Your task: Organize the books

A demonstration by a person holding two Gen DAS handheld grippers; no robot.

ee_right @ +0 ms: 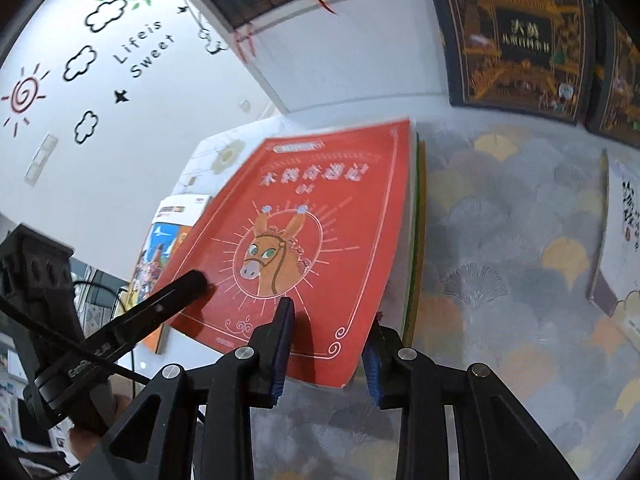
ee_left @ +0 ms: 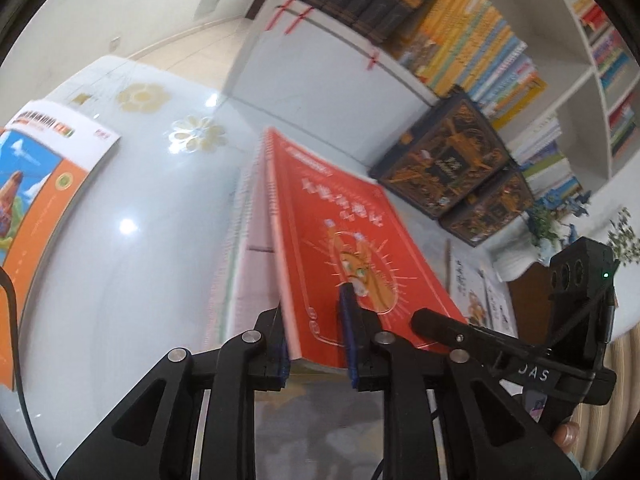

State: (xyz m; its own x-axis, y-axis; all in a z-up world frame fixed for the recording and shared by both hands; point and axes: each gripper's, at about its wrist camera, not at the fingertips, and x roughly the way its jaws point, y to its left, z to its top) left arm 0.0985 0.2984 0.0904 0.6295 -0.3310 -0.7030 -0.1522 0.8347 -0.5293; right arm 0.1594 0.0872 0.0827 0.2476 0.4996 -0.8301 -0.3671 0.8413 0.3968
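- The red book [ee_left: 352,248], its cover showing a cartoon donkey's head inside a ring of rays, is held tilted above a patterned cloth [ee_right: 500,264] with grey and yellow fan shapes.
- The left gripper [ee_left: 316,336] straddles the near left corner of the red book: its jaws stand narrow, one blue pad on the cover, the other at the page edge, closed on the book.
- The right gripper [ee_right: 326,344] takes the near right corner of the same book, one pad lying on the cover, the other at the underside by the edge; its jaws are narrow and the book sits between them.
- Under the red cover, more page edges show, some green, as if several thin books are stacked together; how many I cannot tell.
- A second book [ee_left: 36,208] with an orange and blue cover lies flat on the glossy white desk [ee_left: 132,264], well apart to the left.
- Dark boxes with gold ornament [ee_left: 444,168] stand at the foot of a white bookshelf [ee_left: 588,40] full of coloured spines.
- A fingertip [ee_left: 566,434] shows at the right gripper's handle.
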